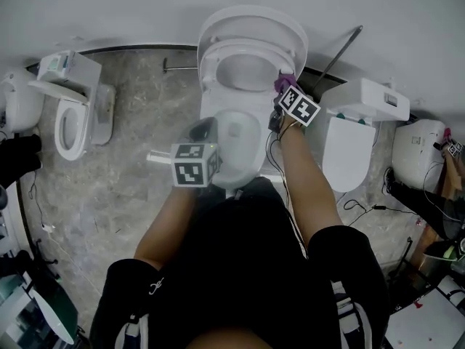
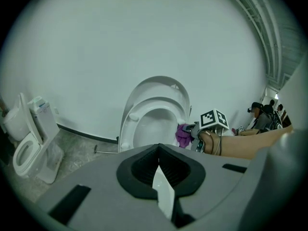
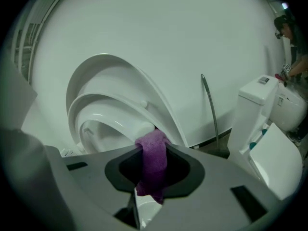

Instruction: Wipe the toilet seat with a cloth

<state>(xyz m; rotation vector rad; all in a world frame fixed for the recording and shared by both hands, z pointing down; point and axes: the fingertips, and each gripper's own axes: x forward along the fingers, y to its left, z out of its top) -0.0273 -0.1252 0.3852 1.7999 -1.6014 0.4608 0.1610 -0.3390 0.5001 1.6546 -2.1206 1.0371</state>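
Right gripper view: right gripper (image 3: 151, 177) fingers pinch the purple cloth (image 3: 153, 158) near the toilet seat (image 3: 91, 108); left gripper (image 2: 161, 179) fingers closed.

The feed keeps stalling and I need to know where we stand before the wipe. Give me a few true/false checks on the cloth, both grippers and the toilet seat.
1. The purple terry cloth is clamped in the right gripper. True.
2. The left gripper holds a second cloth. False: its jaws are shut with nothing between them.
3. The white plastic toilet seat lies flat on the white ceramic bowl. False: it is tilted up in front of the raised white lid.
4. In the head view the cloth sits by the raised seat's right edge. True, though contact cannot be told.
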